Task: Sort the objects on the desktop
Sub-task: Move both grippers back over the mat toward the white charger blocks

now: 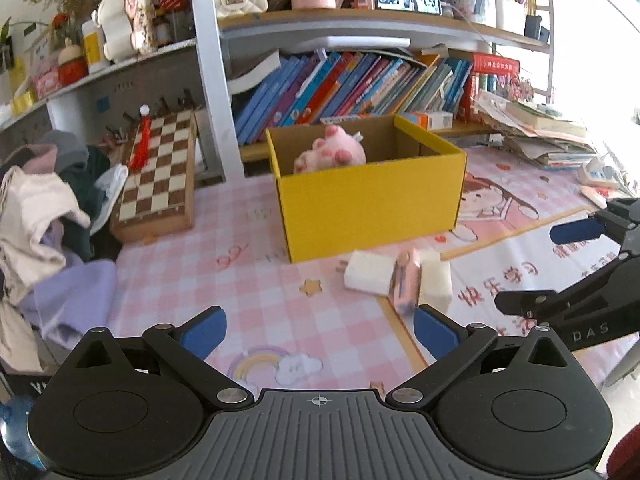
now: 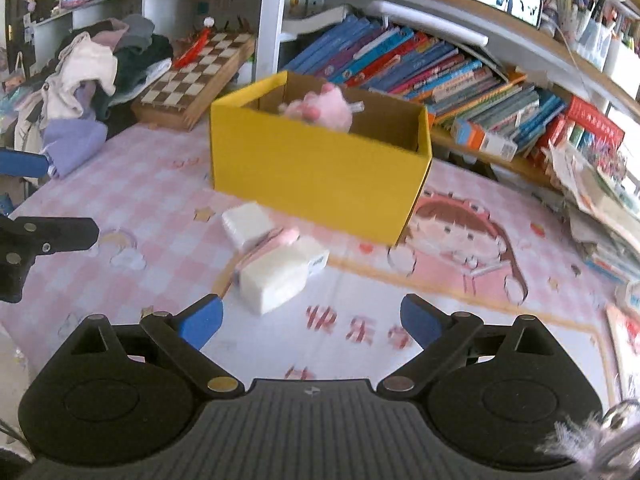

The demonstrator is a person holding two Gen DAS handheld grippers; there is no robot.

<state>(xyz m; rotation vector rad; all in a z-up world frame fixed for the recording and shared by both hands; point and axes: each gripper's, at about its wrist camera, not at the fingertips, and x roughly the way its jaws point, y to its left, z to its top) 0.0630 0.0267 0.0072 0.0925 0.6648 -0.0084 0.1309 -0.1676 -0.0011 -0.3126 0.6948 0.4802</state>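
Left gripper (image 1: 320,332): jaws spread, empty, hovering near the items.
Box (image 1: 368,204): stood far-centre, already holding a plush toy (image 1: 332,154).
Items: two white blocks (image 1: 368,274) and pink case (image 1: 406,284) lay before the box, probably next.
Right gripper (image 2: 310,322): spread, empty.

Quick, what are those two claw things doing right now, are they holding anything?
Left gripper: open, holding nothing.
Right gripper: open, holding nothing.

Plush toy (image 1: 330,152) in box (image 1: 368,204).
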